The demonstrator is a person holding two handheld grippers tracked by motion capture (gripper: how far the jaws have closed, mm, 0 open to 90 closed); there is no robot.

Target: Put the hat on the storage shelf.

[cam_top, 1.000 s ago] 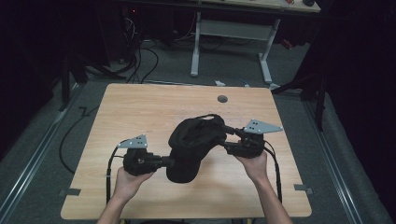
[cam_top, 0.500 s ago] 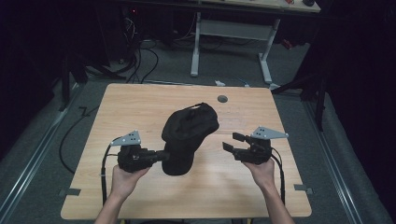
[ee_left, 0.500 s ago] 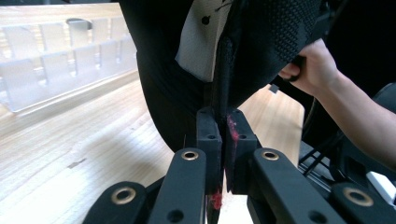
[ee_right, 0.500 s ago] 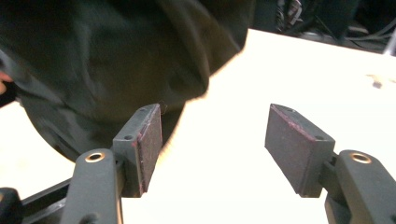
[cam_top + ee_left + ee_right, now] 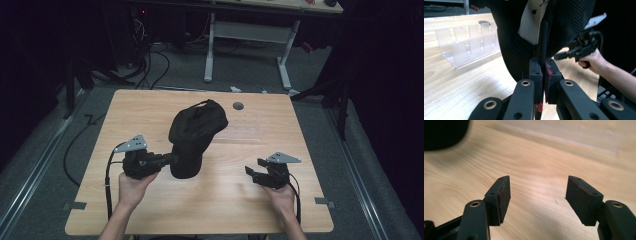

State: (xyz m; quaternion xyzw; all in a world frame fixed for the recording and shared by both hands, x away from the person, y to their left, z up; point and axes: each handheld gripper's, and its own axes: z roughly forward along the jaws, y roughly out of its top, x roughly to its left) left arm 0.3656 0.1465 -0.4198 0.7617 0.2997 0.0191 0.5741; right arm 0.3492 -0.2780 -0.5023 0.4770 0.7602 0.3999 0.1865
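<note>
Cap point(image 5: 196, 131), black, is hanging pinched by its edge in the left claw point(image 5: 170, 160), which is clamping fully down on the fabric; in the left gripper view the two pads are pressing a thin band of the cap point(image 5: 554, 30) between them at the left claw point(image 5: 543, 72), with a white inner label showing just above. From that claw the cap is rising up and away, crown lifted above the bench point(image 5: 150, 115), lower edge near or touching the wood just beside the claw tips. Left hand point(image 5: 132, 187) is gripping the tool body right behind the claw.

Right claw point(image 5: 251, 172) is sitting well apart from the cap, off to the cap's far side, low over the bench. Its jaws are standing wide with nothing between them, having just been opening; the right gripper view is showing bare wood between the pads at the right claw point(image 5: 537, 195). Right hand point(image 5: 280, 195) is holding it from behind.

Clear plastic rack point(image 5: 466, 47) is standing on the bench beyond the left claw, beside the cap. Small dark round grommet point(image 5: 238, 106) is lying in the benchtop past the cap.
</note>
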